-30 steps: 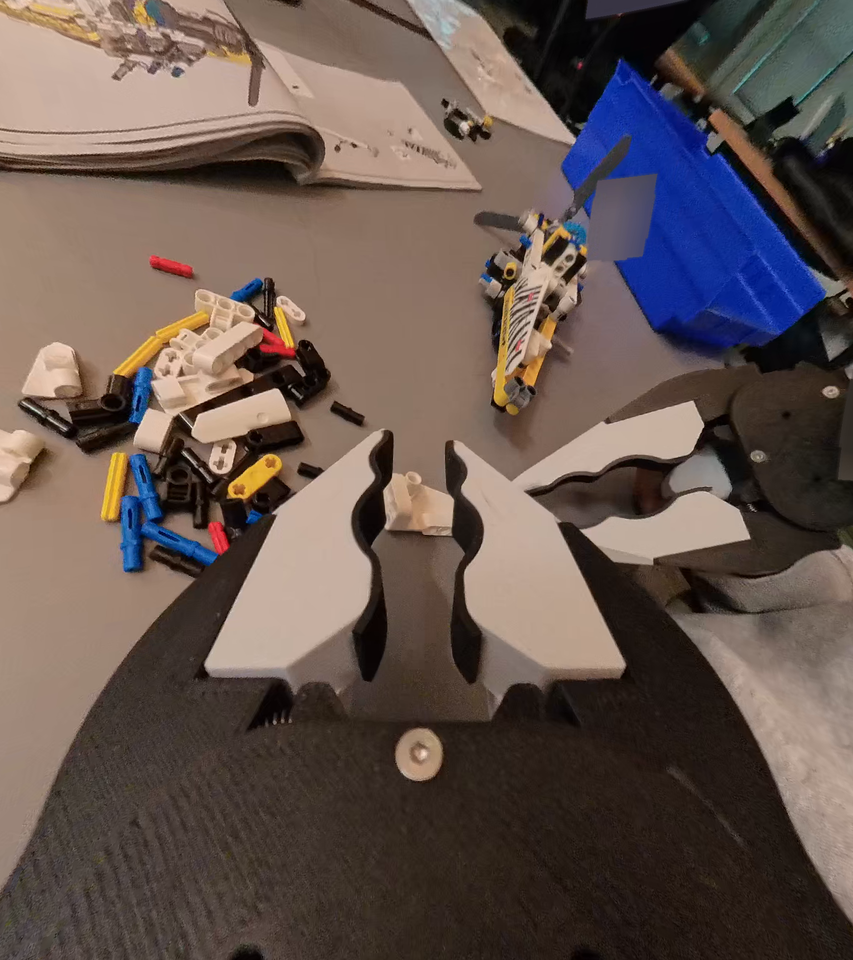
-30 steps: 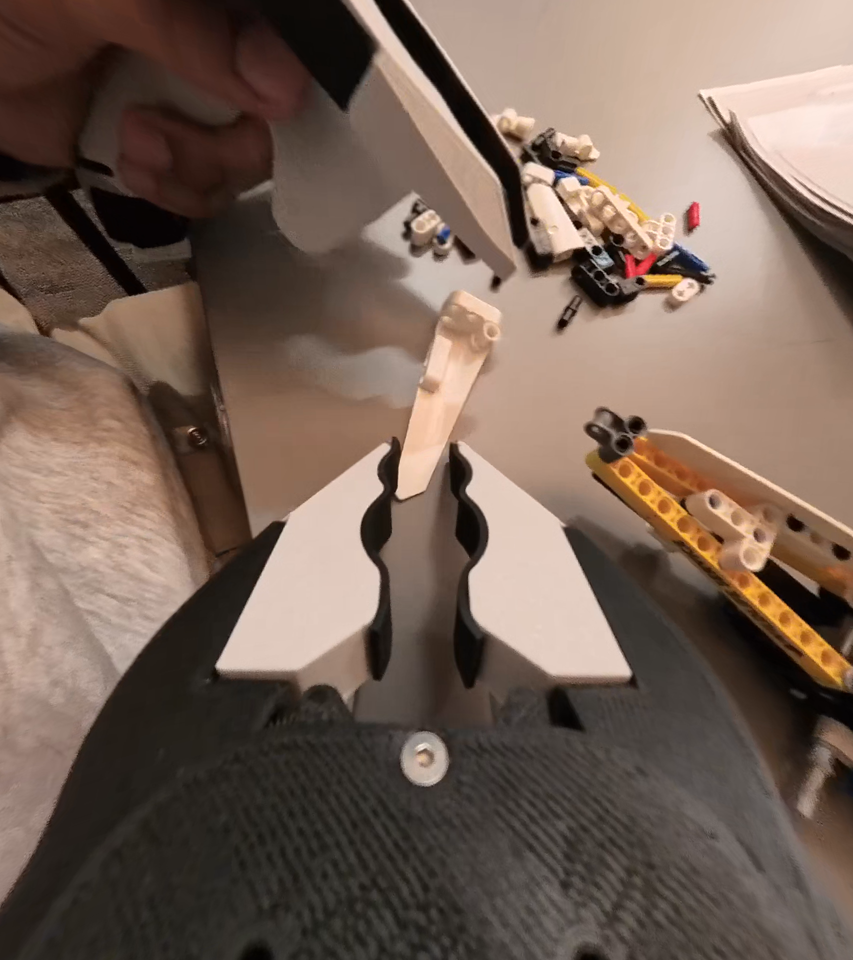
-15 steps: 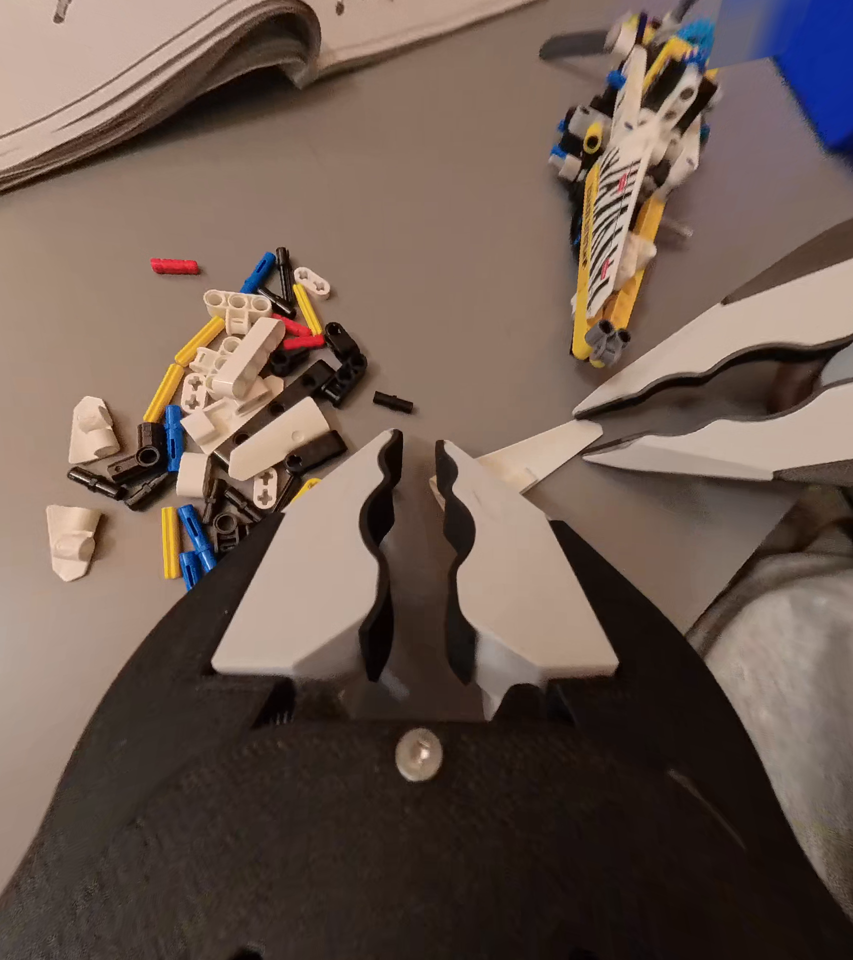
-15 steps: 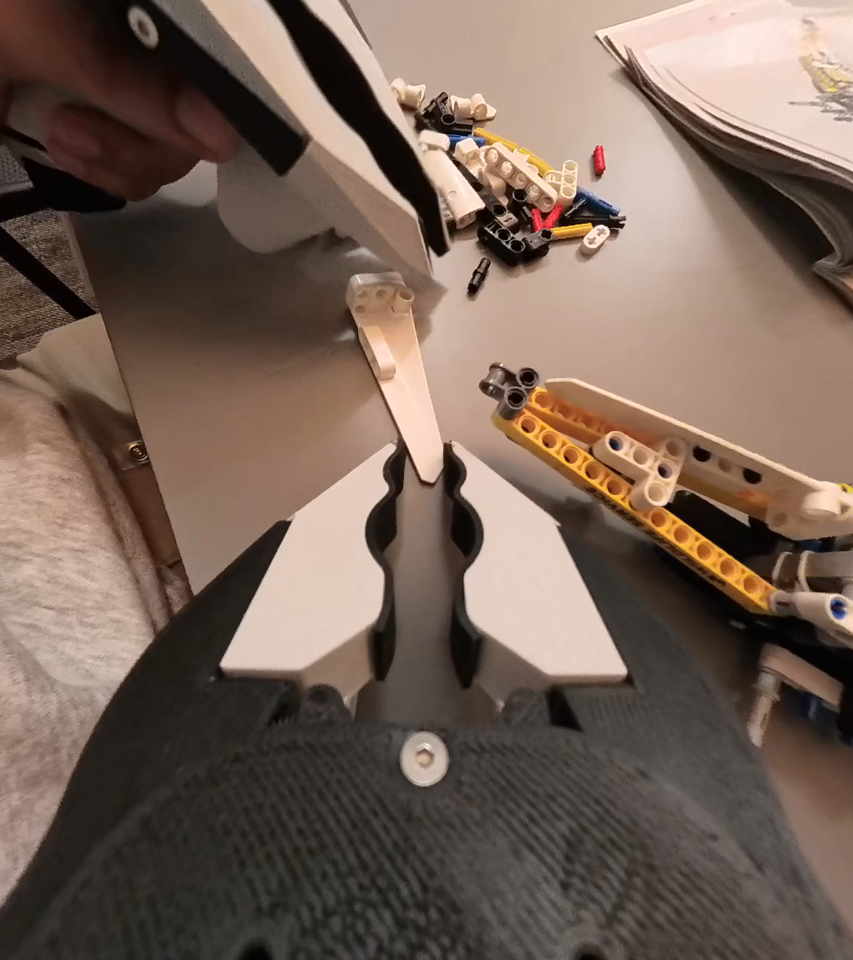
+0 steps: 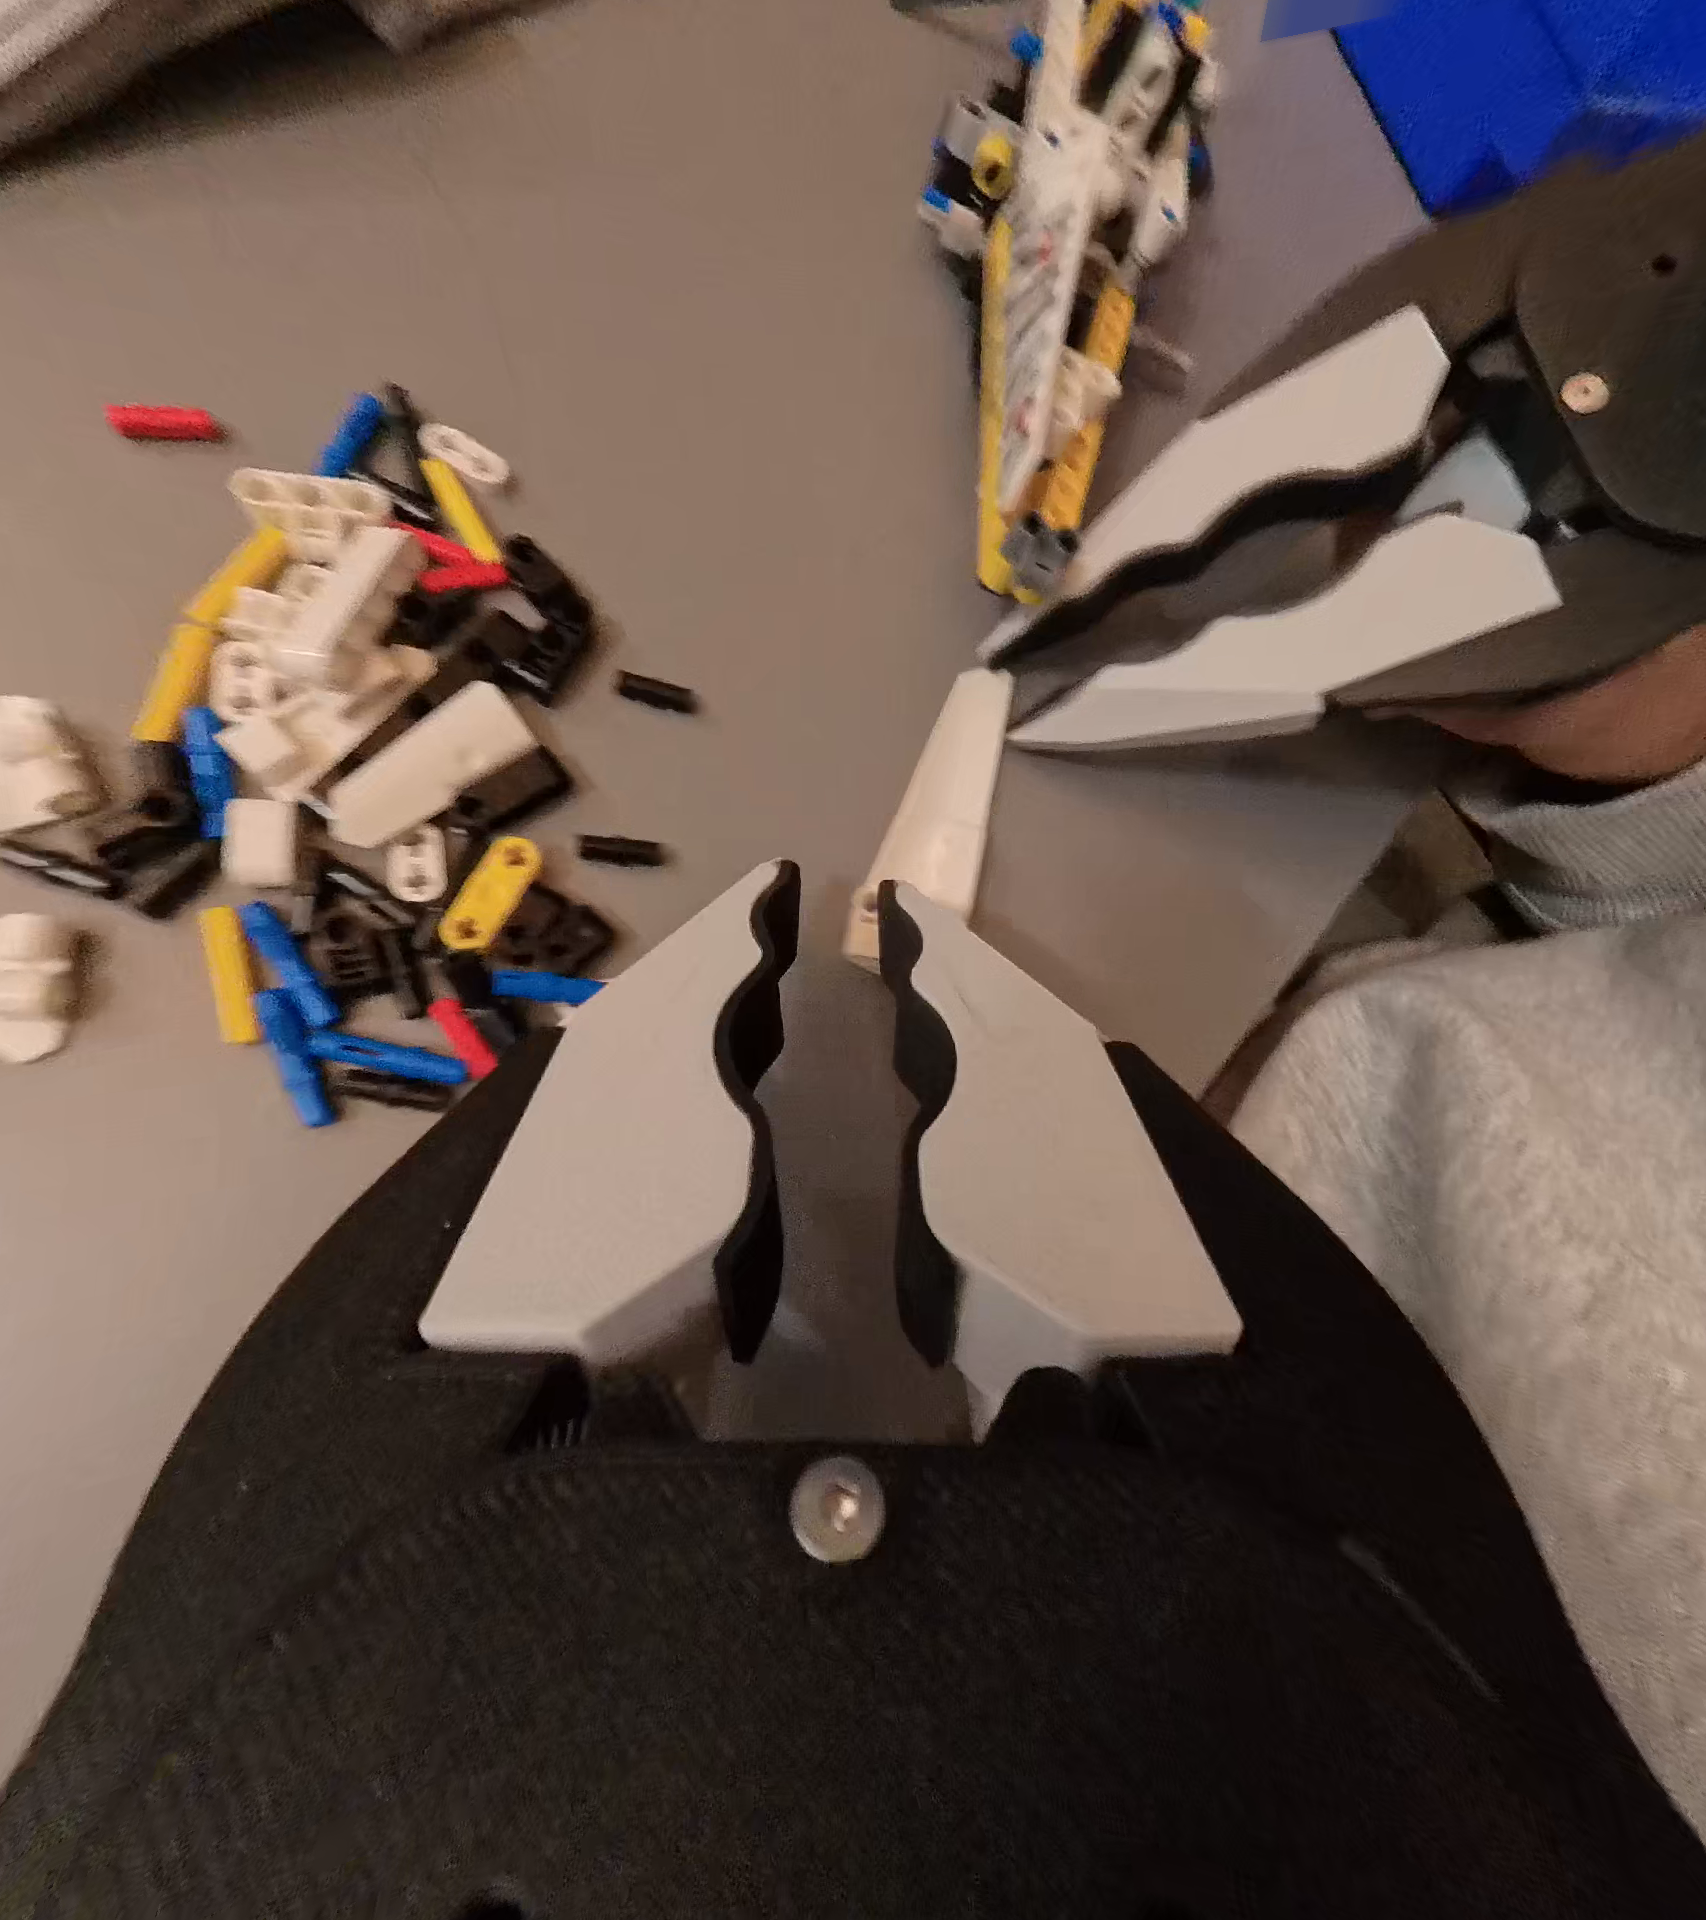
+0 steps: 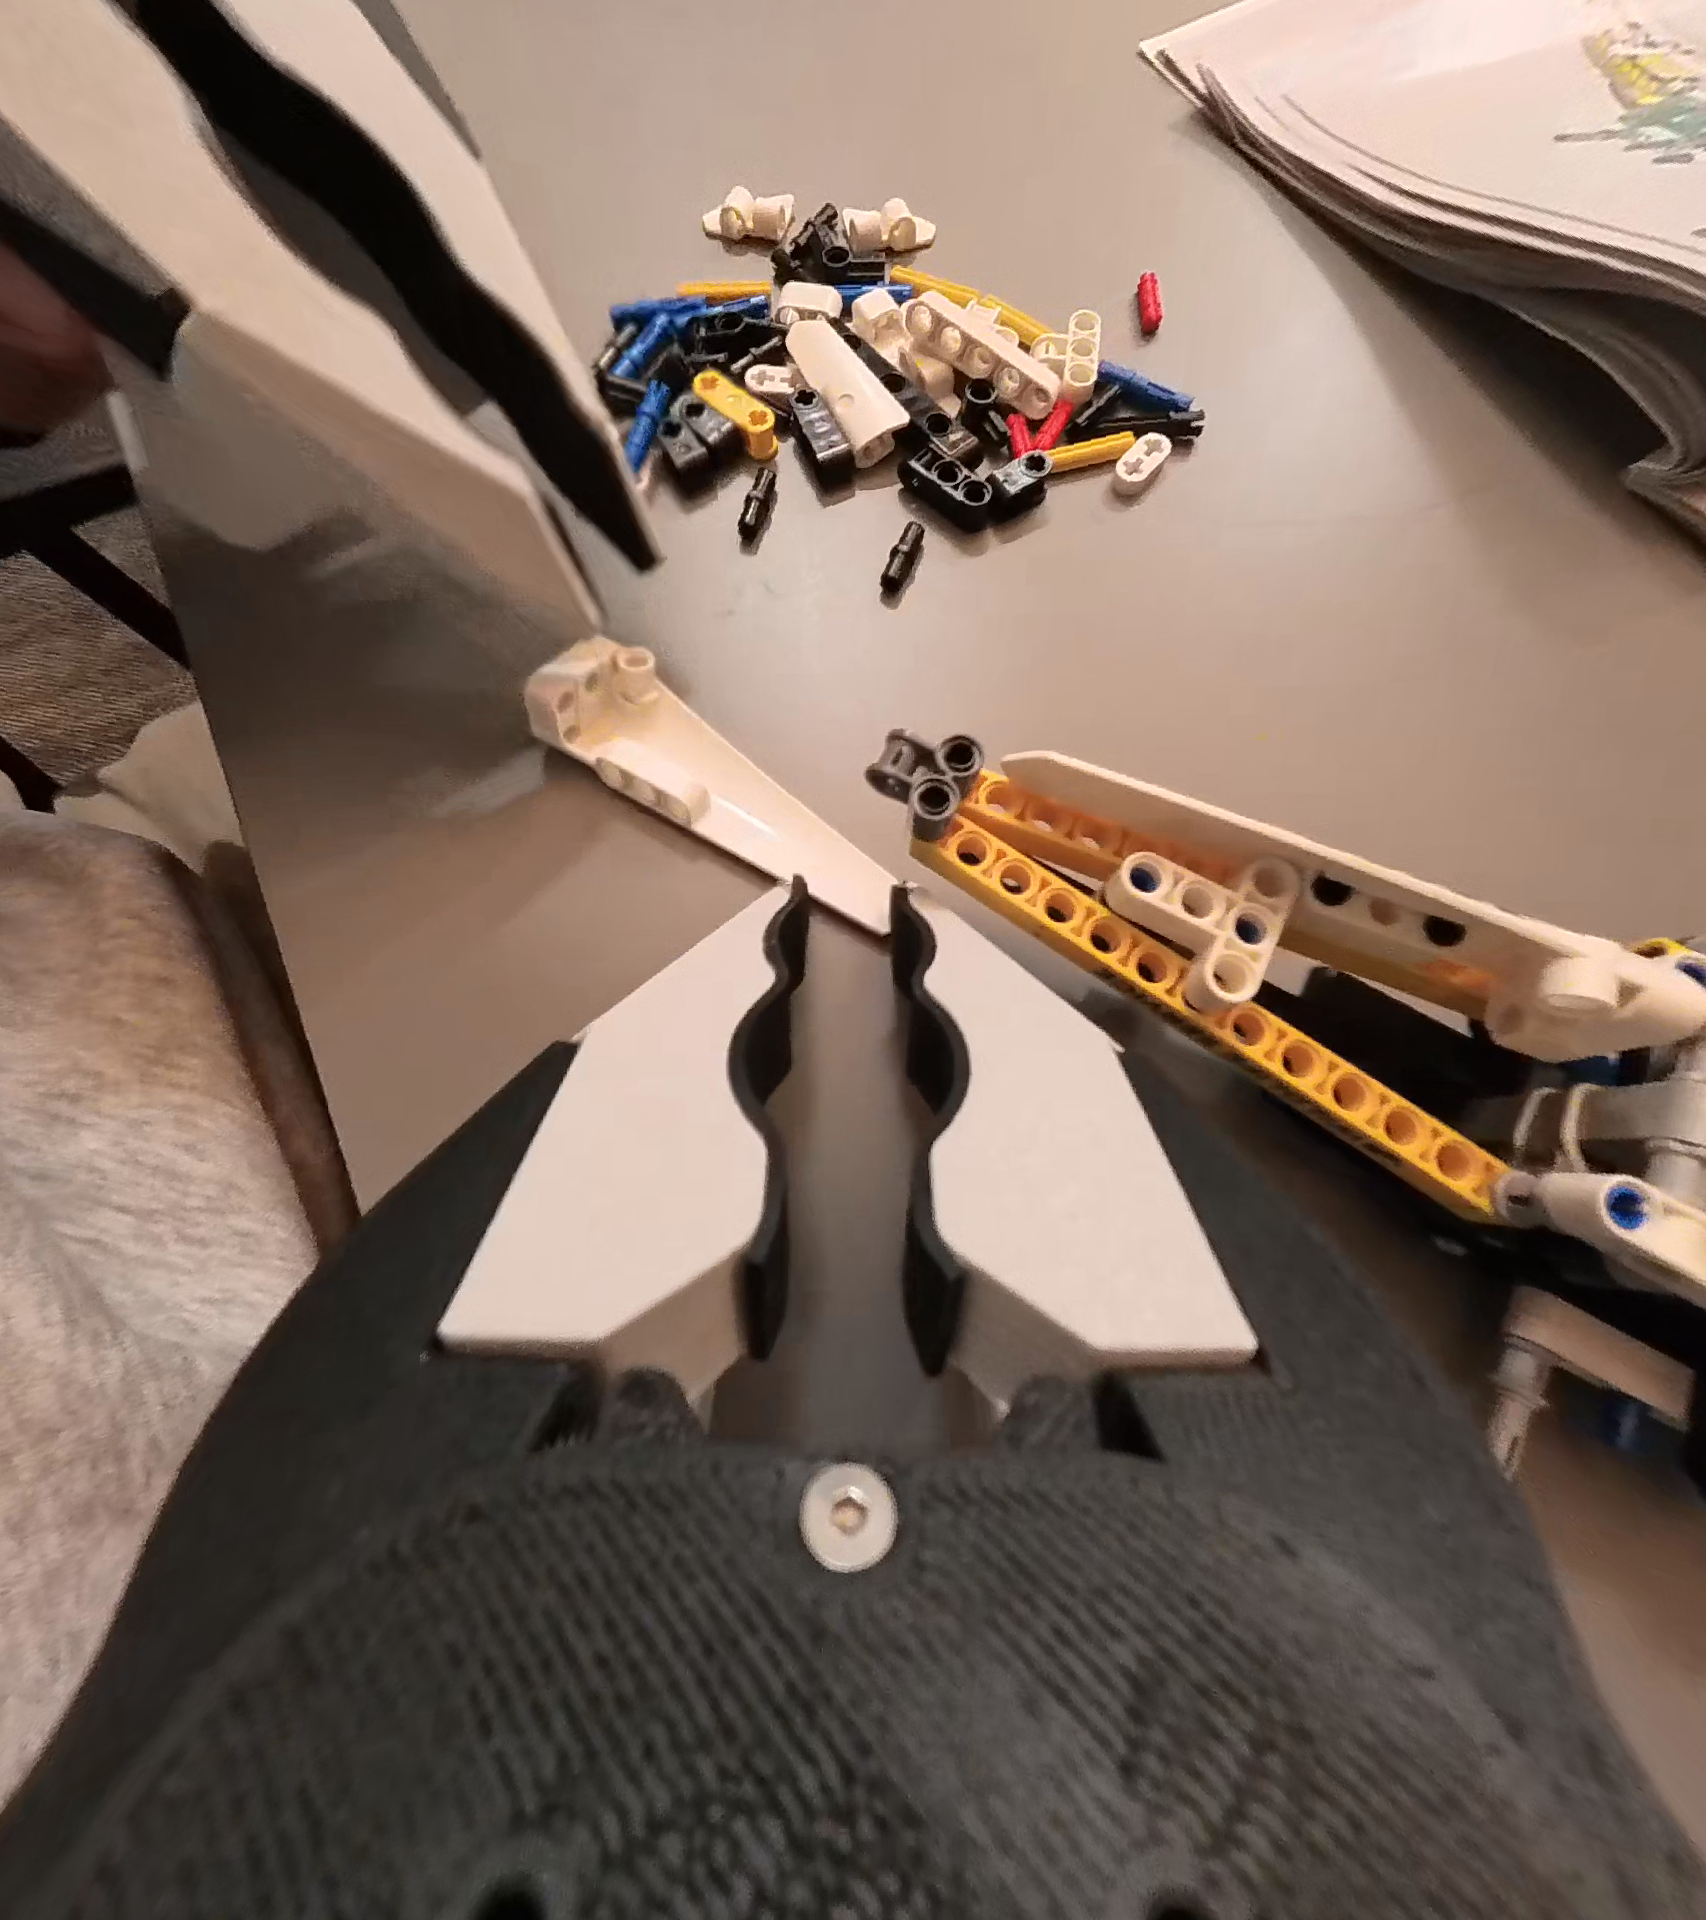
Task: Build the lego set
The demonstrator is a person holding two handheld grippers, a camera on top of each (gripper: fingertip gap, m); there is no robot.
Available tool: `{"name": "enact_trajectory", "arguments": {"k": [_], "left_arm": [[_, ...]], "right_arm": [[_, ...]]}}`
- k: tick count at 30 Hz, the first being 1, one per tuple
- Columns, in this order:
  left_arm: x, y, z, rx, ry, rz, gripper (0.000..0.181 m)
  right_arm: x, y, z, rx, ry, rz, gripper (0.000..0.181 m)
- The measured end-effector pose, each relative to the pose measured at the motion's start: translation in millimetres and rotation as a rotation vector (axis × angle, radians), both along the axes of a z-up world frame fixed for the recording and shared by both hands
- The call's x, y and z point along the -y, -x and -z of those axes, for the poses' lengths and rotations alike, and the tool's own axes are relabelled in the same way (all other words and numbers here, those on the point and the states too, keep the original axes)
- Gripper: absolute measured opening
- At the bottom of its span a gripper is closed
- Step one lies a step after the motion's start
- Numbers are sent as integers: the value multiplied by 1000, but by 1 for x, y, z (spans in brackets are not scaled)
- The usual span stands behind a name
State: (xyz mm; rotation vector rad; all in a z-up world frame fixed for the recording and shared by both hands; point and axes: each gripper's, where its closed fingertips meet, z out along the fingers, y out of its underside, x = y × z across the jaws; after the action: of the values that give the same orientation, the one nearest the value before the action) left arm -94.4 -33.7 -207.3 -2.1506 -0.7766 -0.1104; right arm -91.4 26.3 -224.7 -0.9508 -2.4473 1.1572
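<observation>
A long white wedge panel lies low over the grey table. My right gripper is shut on its thin tip. My left gripper has only a narrow gap between its jaws and holds nothing. The panel's thick pin-hole end sits right at its fingertips; I cannot tell if they touch. The left gripper also shows in the right wrist view, the right gripper in the left wrist view. The part-built yellow and white model lies just right of the panel.
A pile of loose small parts lies left of the grippers, with two black pins apart from it. An open instruction booklet is at the far side. A blue bin stands behind the model. Grey sleeves are at the table's near edge. Some 7 centimetres of space lies between my two pairs of fingers.
The right gripper has swung the panel from pointing upward down to nearly flat, toward the model. The left gripper has narrowed slightly and come down to the panel's thick end.
</observation>
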Motion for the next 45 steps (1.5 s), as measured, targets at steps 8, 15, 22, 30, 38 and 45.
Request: {"name": "enact_trajectory", "arguments": {"k": [8, 15, 22, 30, 38, 45], "left_arm": [[21, 40, -4, -100, 39, -103, 15], [14, 40, 21, -192, 221, -72, 23], [11, 38, 21, -166, 208, -88, 14], [-13, 24, -19, -33, -128, -76, 14], [-42, -25, -89, 458, -768, 125, 13], [-51, -33, -81, 518, -762, 128, 14]], "right_arm": [[5, -3, -22, -21, 157, -22, 12], [8, -4, -30, -56, 176, -29, 10], [6, -5, -26, -63, 152, -25, 11], [12, -8, -42, -127, 228, -37, 12], [21, -16, -79, -357, 355, -88, 31], [20, -28, -104, -594, 374, -121, 23]]}}
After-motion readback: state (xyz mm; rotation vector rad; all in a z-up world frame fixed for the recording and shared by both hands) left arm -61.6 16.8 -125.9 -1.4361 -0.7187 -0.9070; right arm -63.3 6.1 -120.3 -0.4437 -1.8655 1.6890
